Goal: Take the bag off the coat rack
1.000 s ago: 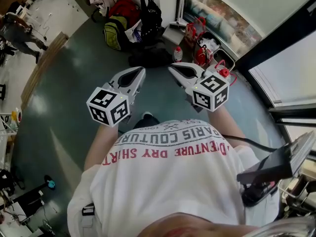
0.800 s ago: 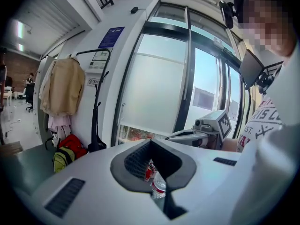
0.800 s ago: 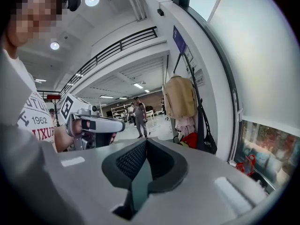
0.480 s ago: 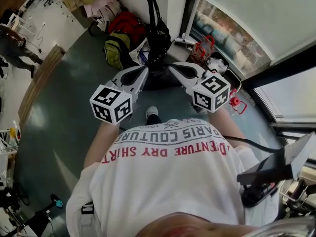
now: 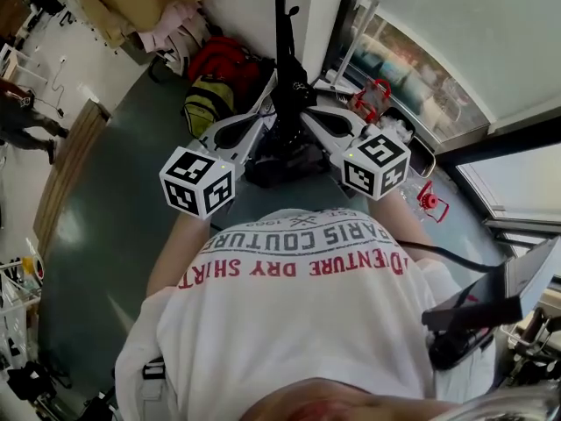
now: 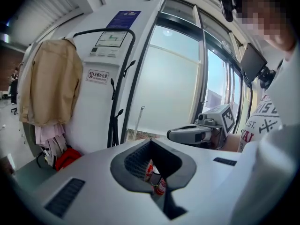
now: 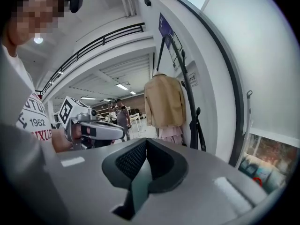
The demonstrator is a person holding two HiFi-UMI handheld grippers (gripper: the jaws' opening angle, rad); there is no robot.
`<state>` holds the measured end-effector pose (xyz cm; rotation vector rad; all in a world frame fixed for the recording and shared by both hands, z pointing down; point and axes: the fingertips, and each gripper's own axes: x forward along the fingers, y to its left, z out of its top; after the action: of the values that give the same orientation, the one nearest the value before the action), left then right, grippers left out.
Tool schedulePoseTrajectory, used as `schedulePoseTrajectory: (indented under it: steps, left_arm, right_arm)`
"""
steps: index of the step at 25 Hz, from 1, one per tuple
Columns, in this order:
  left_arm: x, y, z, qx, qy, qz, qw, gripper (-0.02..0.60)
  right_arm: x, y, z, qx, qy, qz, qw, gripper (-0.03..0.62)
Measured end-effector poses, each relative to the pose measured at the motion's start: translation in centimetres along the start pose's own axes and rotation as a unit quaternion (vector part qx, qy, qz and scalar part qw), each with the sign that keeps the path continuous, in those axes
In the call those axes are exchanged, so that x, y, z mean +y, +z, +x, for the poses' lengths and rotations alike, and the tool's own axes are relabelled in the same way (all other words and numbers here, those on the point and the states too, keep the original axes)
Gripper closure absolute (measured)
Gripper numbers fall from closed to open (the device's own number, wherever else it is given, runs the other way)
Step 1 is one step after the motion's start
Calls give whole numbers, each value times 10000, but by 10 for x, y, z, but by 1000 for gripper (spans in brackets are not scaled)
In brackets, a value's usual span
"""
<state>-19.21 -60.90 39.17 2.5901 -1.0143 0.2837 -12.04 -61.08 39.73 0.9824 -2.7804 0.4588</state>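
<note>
The black bag (image 5: 289, 90) hangs by its straps on the black coat rack (image 5: 280, 16), straight ahead of me in the head view. Its straps (image 6: 114, 121) show against the white wall in the left gripper view, and as dark straps (image 7: 197, 125) in the right gripper view. My left gripper (image 5: 261, 121) and right gripper (image 5: 304, 118) point at the rack from either side, just short of the bag. Both are shut, with nothing between the jaws. Neither touches the bag.
A beige jacket (image 6: 49, 83) and pink garments hang on the rack's left side. A red bag (image 5: 223, 60), a yellow-green backpack (image 5: 209, 103) and a dark heap (image 5: 280, 160) lie at its foot. Red-handled items (image 5: 377, 90) stand by the window. People (image 7: 123, 116) stand far off.
I have stepped closer to the rack and the view has tilted up. The bag and pole now sit just ahead of both gripper tips. The jaws have stayed shut.
</note>
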Motion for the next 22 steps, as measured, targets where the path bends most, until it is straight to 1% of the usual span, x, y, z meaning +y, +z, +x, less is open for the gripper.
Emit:
schedulePoseTrajectory:
  steps: [6,11,16,18,21,22]
  left_arm:
    - [30,11,34,62,-93,-157,9998,580]
    - [48,18,60,144,-93,-253,9995,580]
    - [67,22,76,139,-35,-338,9993,580]
    - [74,20,82,157,-8,-411,9990,580]
    - [85,18,88,212,38,-431,9988,580]
    - [90,18,89,223,66,-436,9988,580]
  right_arm:
    - [-38,7,24,84,-53,78,9999,591]
    - [-70,15,41,120,-2,99,9999,591]
    - [-98,18,62,154,3,33,9999,589]
    - [-112,17,74,198,-17,4,9998,556]
    - [-137,14,98,256,-103,8,9996,451]
    - [-145,14,106,262,-126,20,9996,436]
